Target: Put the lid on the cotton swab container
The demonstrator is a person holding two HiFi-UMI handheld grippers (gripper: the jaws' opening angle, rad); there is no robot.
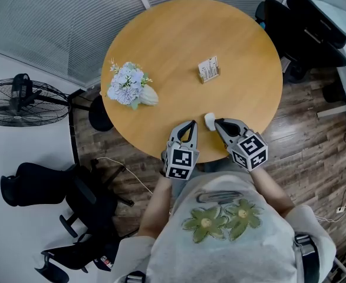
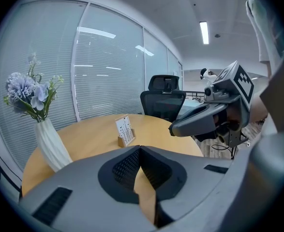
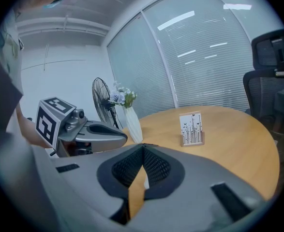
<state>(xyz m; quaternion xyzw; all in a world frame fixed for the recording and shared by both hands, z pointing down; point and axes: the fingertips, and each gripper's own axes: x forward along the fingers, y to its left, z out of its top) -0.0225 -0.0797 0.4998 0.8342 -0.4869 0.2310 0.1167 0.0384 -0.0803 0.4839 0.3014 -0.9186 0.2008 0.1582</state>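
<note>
Left tongs (image 1: 189, 125) and right tongs (image 1: 218, 122) closed above round wooden table (image 1: 178, 34); fan (image 1: 19, 102) nearby.

White cotton swab container (image 1: 209, 120) sits near table (image 1: 161, 52) edge.

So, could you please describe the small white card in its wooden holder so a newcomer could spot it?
Start at the round light-wood table. Right of its middle stands the small white card in a wooden holder. Unlike the white vase of pale flowers at the left, it is flat, upright and rectangular.
</note>
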